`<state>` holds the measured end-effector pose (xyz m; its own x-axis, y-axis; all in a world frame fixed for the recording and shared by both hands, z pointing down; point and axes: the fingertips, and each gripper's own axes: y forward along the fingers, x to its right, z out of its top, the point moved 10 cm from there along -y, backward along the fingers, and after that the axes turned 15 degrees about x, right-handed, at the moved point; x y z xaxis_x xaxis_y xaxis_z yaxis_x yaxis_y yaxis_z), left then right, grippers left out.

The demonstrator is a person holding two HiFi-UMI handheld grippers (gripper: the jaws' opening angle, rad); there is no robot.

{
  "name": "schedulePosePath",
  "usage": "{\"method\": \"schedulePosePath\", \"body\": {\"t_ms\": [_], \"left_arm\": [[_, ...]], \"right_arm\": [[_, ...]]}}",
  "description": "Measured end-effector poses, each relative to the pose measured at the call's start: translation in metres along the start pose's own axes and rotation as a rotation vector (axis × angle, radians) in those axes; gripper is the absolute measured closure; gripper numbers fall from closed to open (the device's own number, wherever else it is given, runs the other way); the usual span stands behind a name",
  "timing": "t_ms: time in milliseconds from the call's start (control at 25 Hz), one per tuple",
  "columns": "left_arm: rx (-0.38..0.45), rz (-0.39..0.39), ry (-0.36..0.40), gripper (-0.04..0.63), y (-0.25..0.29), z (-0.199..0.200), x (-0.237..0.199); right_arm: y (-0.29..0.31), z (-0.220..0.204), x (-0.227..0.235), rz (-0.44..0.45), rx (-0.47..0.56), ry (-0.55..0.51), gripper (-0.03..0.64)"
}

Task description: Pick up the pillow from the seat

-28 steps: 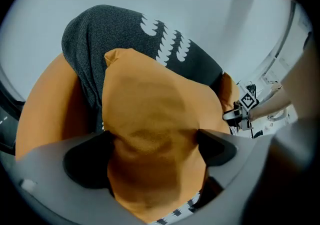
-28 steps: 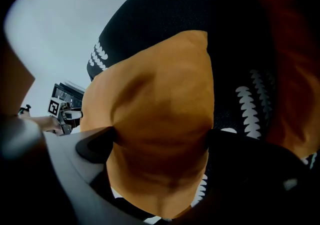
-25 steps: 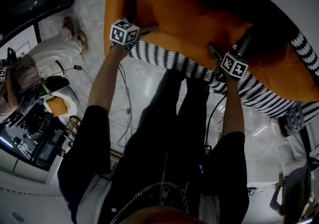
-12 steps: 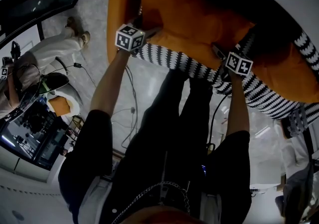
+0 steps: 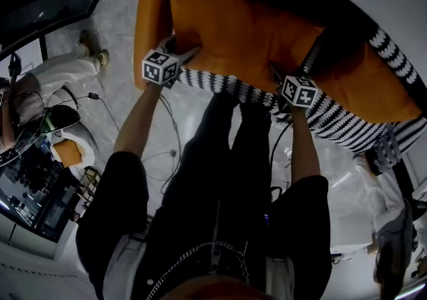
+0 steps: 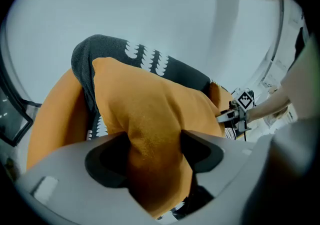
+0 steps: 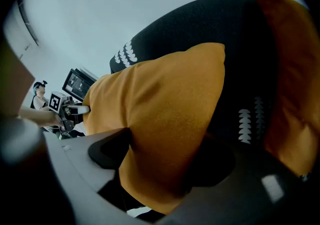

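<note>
An orange pillow [image 5: 247, 29] lies on a seat covered in black-and-white patterned cloth [image 5: 347, 122]. My left gripper [image 5: 189, 51] is at the pillow's near left corner. Its jaws are closing and pinch a fold of the pillow [image 6: 150, 114] between them [image 6: 155, 155]. My right gripper [image 5: 277, 73] is at the near right corner. Its jaws are closing too, and the pillow [image 7: 165, 94] fills the gap between them [image 7: 165, 156]. Each gripper view shows the other gripper at the pillow's far end: the right one [image 6: 239, 111] and the left one [image 7: 67, 110].
Orange cushions stand at the seat's left side [image 5: 150, 19] and right side [image 5: 373, 85]. A seated person in white [image 5: 47, 79] and a desk with equipment [image 5: 33, 185] are at the left. Cables [image 5: 167, 152] lie on the pale floor by my legs.
Both grippers have stayed at the pillow's near edge while the whole view shifted a little. The left gripper now sits slightly lower and further left in the picture.
</note>
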<state>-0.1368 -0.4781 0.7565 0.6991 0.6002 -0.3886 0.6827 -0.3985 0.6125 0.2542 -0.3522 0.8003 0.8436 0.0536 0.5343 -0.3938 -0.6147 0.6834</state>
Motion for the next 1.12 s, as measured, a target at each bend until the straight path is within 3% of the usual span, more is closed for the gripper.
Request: {"method": "schedulePosePath", "body": {"t_ms": [200,440,560,720,1120], "left_arm": [[0.096,0.029,-0.008,0.276,-0.036,0.015,0.037],[0.229,0.045,0.047,0.281,-0.098,0.079,0.085],[0.312,0.056,0.107,0.282,-0.133,0.113,0.126],[0.42,0.067,0.171,0.282,-0.177,0.16,0.14],[0.69,0.099,0.33,0.281,-0.26,0.246,0.228]], "right_arm": [[-0.04,0.028,-0.019,0.009,-0.003,-0.091,0.235],[-0.11,0.084,-0.071,0.025,0.08,-0.209,0.235],[-0.162,0.107,-0.094,0.023,0.157,-0.248,0.245],[-0.196,0.146,-0.139,0.038,0.27,-0.318,0.247],[-0.313,0.22,-0.192,0.086,0.541,-0.466,0.247]]}}
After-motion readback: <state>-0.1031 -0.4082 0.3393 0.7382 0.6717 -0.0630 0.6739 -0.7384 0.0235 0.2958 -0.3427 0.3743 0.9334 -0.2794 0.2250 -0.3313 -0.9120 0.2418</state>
